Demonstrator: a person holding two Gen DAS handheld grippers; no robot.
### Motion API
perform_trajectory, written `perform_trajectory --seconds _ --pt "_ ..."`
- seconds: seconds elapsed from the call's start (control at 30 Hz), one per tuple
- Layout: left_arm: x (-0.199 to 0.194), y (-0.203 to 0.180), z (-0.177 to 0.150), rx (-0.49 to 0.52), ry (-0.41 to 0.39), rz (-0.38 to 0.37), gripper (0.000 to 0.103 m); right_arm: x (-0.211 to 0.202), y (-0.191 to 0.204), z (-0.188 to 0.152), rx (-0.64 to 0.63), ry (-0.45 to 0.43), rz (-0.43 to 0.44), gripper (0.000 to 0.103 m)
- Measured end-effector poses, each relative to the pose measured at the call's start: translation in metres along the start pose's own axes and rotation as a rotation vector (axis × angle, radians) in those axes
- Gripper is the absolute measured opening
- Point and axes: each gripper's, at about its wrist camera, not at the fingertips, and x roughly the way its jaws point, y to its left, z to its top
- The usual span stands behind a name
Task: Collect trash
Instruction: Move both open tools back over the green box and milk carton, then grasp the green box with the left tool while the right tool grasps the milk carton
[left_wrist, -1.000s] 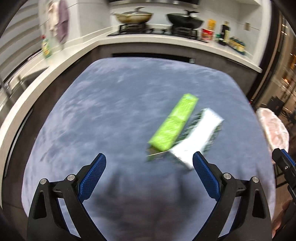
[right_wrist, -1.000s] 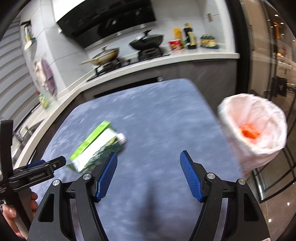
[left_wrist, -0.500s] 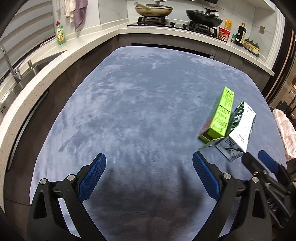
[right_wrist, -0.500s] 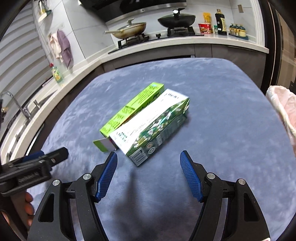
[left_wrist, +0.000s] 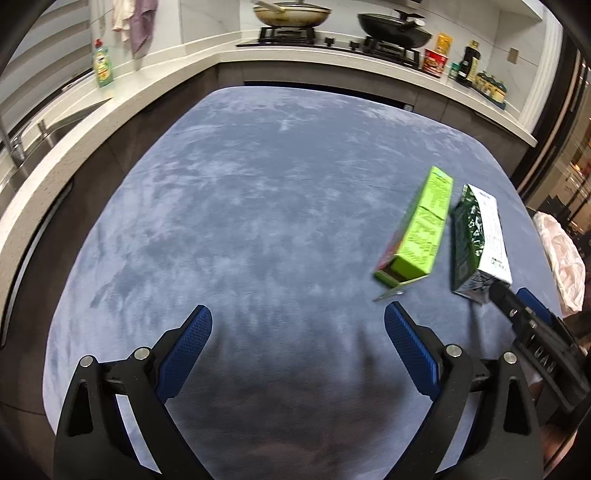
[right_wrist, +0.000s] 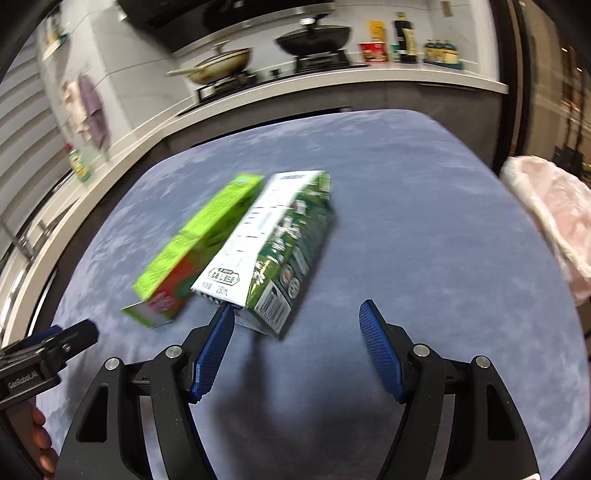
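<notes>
Right gripper (right_wrist: 297, 345) has closed in on the milk carton (right_wrist: 273, 243).
Both grippers' jaws are spread, empty; carton lies on the tabletop (left_wrist: 258, 206) beside the green box (right_wrist: 195, 243); bag-lined bin (right_wrist: 554, 221), contents hidden.

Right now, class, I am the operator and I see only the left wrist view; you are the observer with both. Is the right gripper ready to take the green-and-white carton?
Observer: The right gripper is open, with nothing between its pads.
Operator: Where does the carton lie from it?
Observer: The carton lies just ahead, its near end beside the tip of the gripper's left finger.
Operator: Can you read anything on it?
Observer: The near end of its white face reads 250mL.
</notes>
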Motion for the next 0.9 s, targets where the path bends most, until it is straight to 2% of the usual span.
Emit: perform_trajectory --seconds 0.2,0.4,0.67,0.77,0.83,0.9 --pt "0.014 -0.036 0.01 0.063 0.006 -0.069 0.091 -0.009 -0.036 0.009 0.078 -0.017 -0.033 0.068" --pt "0.041 -0.057 0.021 0.101 0.018 -0.085 0.092 -0.019 -0.026 0.016 0.027 -0.039 0.009 0.068" --pt "0.062 -0.067 0.033 0.126 0.017 -0.078 0.091 -0.001 -0.009 0.03 -0.02 -0.024 0.029 0.068" --pt "0.068 -0.069 0.034 0.129 0.021 -0.078 0.087 0.01 -0.007 0.03 -0.026 -0.004 0.026 0.068" --pt "0.071 -0.07 0.035 0.129 0.029 -0.085 0.077 0.018 -0.006 0.028 -0.024 0.011 0.026 0.068" --pt "0.073 -0.072 0.035 0.129 0.032 -0.083 0.074 0.024 -0.005 0.026 -0.031 0.021 0.02 0.068"
